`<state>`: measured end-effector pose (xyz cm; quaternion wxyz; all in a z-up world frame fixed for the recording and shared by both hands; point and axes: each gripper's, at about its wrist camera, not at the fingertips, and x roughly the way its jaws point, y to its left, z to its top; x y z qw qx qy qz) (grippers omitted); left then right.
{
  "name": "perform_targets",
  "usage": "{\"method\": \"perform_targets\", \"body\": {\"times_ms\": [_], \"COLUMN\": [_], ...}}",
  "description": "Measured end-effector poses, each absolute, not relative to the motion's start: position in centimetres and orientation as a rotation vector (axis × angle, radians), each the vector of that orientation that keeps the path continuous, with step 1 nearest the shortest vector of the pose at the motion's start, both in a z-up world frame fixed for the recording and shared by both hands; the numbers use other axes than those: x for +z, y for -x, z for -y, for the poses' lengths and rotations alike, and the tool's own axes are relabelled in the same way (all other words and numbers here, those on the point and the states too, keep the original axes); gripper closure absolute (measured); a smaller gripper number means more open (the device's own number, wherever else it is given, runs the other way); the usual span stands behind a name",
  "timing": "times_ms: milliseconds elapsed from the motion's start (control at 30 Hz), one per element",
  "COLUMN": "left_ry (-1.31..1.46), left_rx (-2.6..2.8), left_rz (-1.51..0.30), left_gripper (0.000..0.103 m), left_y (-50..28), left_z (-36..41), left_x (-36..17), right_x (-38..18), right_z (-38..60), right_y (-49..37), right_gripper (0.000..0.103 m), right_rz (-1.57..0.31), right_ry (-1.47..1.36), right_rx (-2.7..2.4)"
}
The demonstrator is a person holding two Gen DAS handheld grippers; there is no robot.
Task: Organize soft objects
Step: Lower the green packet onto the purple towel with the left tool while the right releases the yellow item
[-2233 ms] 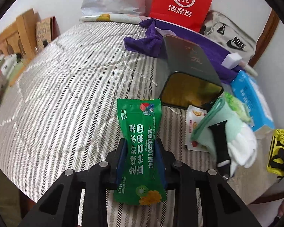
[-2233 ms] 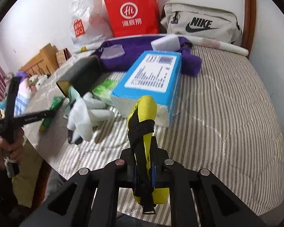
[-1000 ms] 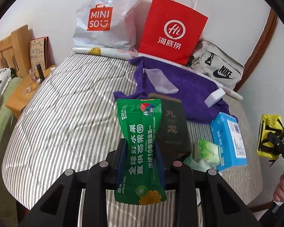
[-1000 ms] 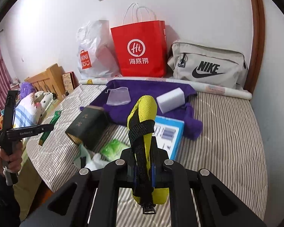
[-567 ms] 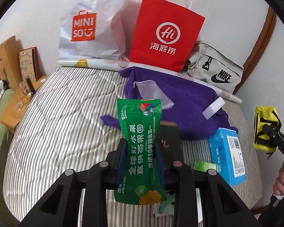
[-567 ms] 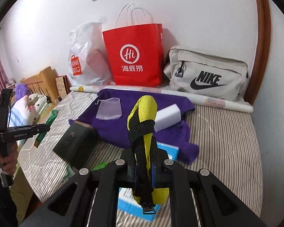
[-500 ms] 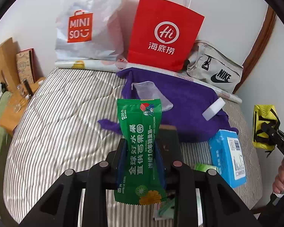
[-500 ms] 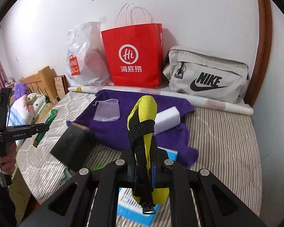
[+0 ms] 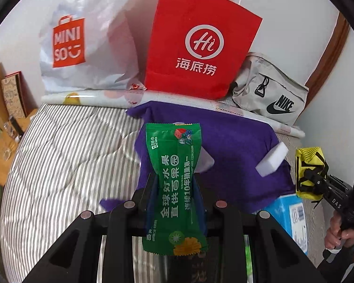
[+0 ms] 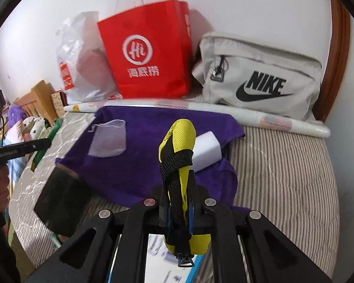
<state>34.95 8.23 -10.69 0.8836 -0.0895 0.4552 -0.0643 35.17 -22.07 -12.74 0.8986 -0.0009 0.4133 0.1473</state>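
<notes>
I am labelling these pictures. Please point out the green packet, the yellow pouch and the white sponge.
green packet (image 9: 177, 176), left wrist view, middle of its printed front.
yellow pouch (image 10: 180, 139), right wrist view, upper yellow mesh part.
white sponge (image 10: 208, 151), right wrist view, its top face, on the purple cloth (image 10: 143, 127).

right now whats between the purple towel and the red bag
A rolled printed sheet lies along the wall between the purple towel and the red bag, clearest in the right wrist view.

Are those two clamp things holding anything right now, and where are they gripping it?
Left gripper pinches a green packet around its lower middle. Right gripper clamps a yellow mesh pouch near its bottom, across the black strap.
</notes>
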Motion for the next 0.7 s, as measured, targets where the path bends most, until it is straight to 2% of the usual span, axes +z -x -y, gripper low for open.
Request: {"method": "perform_targets", "body": {"times_ms": [700], "left_ry": [0.171], "left_rx": [-0.148], "left_rz": [-1.096], "left_gripper": [0.075], "left_y": [-41.8], "left_z": [-6.5], "left_x": [-16.4], "right_x": [-16.7], "right_z": [20.8], "right_y": [-41.0], "right_gripper": [0.093], "right_rz": [-0.95], "right_ry": [0.051], "right_rx": [0.344]}}
